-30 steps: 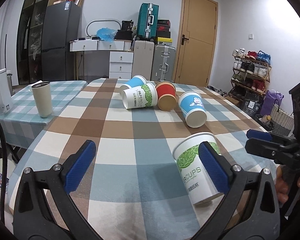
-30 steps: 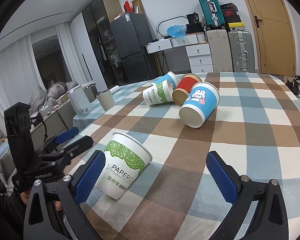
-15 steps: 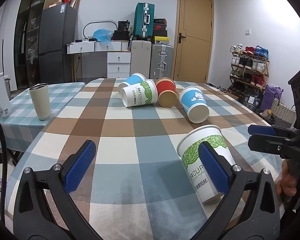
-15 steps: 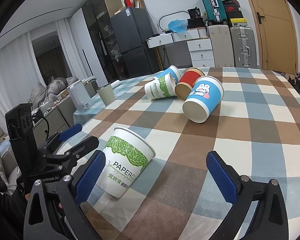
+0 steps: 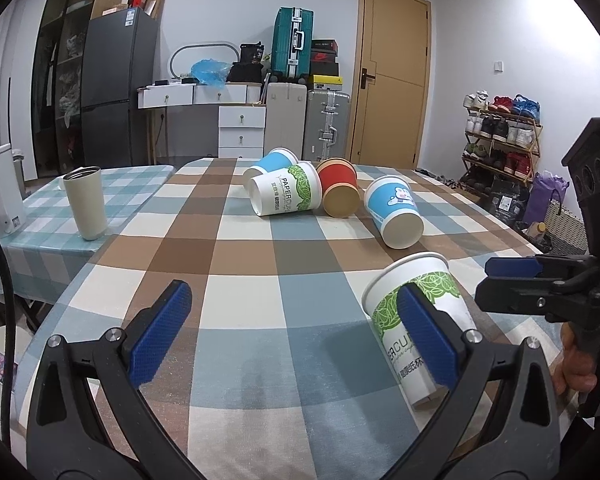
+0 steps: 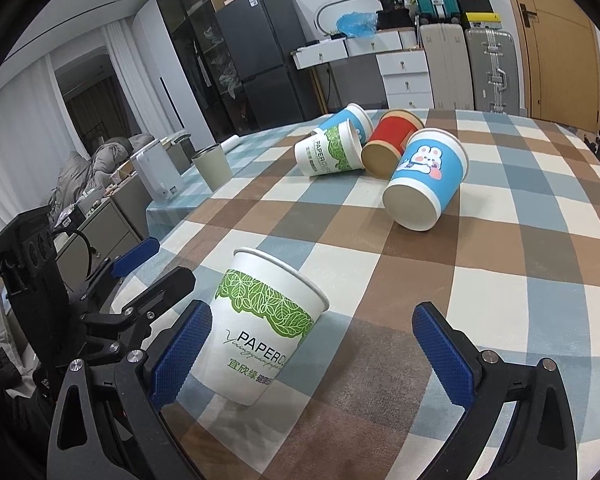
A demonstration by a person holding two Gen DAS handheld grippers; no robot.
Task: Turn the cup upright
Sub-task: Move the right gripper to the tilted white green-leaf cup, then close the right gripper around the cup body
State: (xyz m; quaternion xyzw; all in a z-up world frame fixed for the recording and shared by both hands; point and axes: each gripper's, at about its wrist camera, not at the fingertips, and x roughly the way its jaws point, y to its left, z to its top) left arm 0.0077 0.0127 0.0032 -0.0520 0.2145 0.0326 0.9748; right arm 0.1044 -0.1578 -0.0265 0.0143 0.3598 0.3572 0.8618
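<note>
Lettering reading "PAPERCUP" is showing in dark print on the nearest white paper cup with a green leaf band (image 6: pixel 266 326), above a line of green Chinese characters. That cup is standing mouth-up, slightly tilted, on the checked brown, blue and cream tablecloth (image 6: pixel 500 264), near its front edge. Five paper cups are sitting on the cloth in all: this one, plus four lying on their sides farther back. Those four are a second white leaf-printed "PAPERCUP" cup (image 6: pixel 327 153), a red cup with a kraft-brown base (image 6: pixel 392 142), a blue cup printed with a cartoon rabbit (image 6: pixel 426 178) and another blue cup (image 5: pixel 270 162) partly hidden behind the white one. The right gripper (image 6: pixel 310 354) is spreading its ribbed blue pads wide around the nearest cup. The left gripper (image 5: pixel 294 334) is likewise gaping open, holding nothing, just beside it. One beige ridged tumbler (image 5: pixel 86 202) is standing on the side table.
</note>
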